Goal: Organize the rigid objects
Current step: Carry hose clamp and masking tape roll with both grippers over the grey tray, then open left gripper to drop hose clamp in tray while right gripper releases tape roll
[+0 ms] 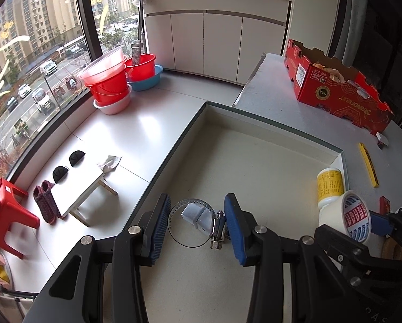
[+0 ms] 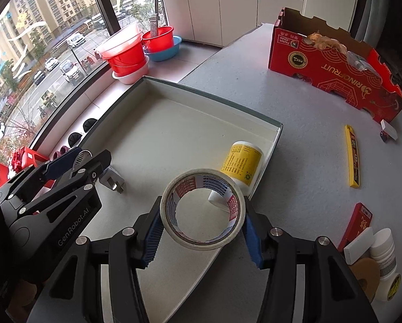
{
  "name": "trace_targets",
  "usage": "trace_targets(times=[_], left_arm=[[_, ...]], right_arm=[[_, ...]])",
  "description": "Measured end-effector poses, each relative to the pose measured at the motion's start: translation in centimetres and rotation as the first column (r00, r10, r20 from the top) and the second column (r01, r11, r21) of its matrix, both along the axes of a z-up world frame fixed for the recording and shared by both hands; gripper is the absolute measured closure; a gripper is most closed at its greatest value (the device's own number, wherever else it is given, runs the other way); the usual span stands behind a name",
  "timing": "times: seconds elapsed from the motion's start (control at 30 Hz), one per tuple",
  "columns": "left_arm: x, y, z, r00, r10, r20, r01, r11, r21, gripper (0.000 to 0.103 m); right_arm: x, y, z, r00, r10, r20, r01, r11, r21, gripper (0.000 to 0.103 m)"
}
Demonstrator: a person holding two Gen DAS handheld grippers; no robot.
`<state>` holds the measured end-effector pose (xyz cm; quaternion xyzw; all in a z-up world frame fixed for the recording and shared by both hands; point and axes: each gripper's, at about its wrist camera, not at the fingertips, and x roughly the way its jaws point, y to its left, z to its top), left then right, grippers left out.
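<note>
Currently catalogued, shallow white tray with dark green rim [image 2: 277,132] on grey speckled tabletop [image 2: 295,123].

Item one: roll of cream adhesive tape with red-and-blue printed core [image 2: 202,212]. Sits squarely between the blue ribbed pads of the right gripper [image 2: 202,223], one pad against each outer side of the roll; fingers partly open, closed only as far as the roll allows. Roll hangs over the tray's near right part, open hole facing the camera.

Item two: thin metal hose clamp ring with screw housing [image 1: 193,222]. Lies in the gap between the fingers of the left gripper [image 1: 198,226], screw housing just beside the right finger, band near the left one; whether the pads press it I cannot tell. Fingers partly open. A small grey plastic block [image 1: 198,216] lies inside the ring, on the tray floor.

Item three: white bottle with yellow label [image 2: 242,165], on its side in the tray's right corner.

Outside tray: yellow utility knife [image 2: 352,156], red cardboard fruit box [image 2: 332,67].
</note>
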<state>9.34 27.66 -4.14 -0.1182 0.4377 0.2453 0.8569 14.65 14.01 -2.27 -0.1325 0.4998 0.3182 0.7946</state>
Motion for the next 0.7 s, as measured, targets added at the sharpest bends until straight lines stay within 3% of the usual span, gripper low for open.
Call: trace_targets(times=[0.27, 0.5, 0.6, 0.67, 0.7], left_arm=[[1.2, -0.3, -0.1, 1.000, -0.020, 0.003, 0.020, 1.000, -0.002, 0.058], [3.8, 0.1, -1.1, 0.999, -0.046, -0.014, 0.045, 0.999, -0.026, 0.058], [4.4, -0.3, -1.2, 0.997, -0.072, -0.006, 0.072, 0.997, -0.023, 0.058], [4.6, -0.7, -1.1, 0.996, -0.090, 0.003, 0.090, 0.996, -0.009, 0.051], [4.6, -1.0, -1.0, 0.995, -0.097, 0.006, 0.097, 0.995, -0.002, 0.036]], right_arm=[[0.3, -0.1, -0.3, 1.000, 0.015, 0.013, -0.016, 1.000, 0.018, 0.048], [1.0, -0.5, -0.2, 0.997, 0.036, 0.073, -0.038, 0.999, 0.020, 0.048], [0.1, -0.6, -0.2, 0.989, 0.091, 0.115, -0.094, 0.995, 0.023, 0.048], [-1.0, -0.4, -0.1, 0.976, 0.149, 0.162, -0.152, 0.988, 0.003, 0.048], [-1.6, -0.2, -0.2, 0.967, 0.180, 0.181, -0.181, 0.983, -0.010, 0.048]])
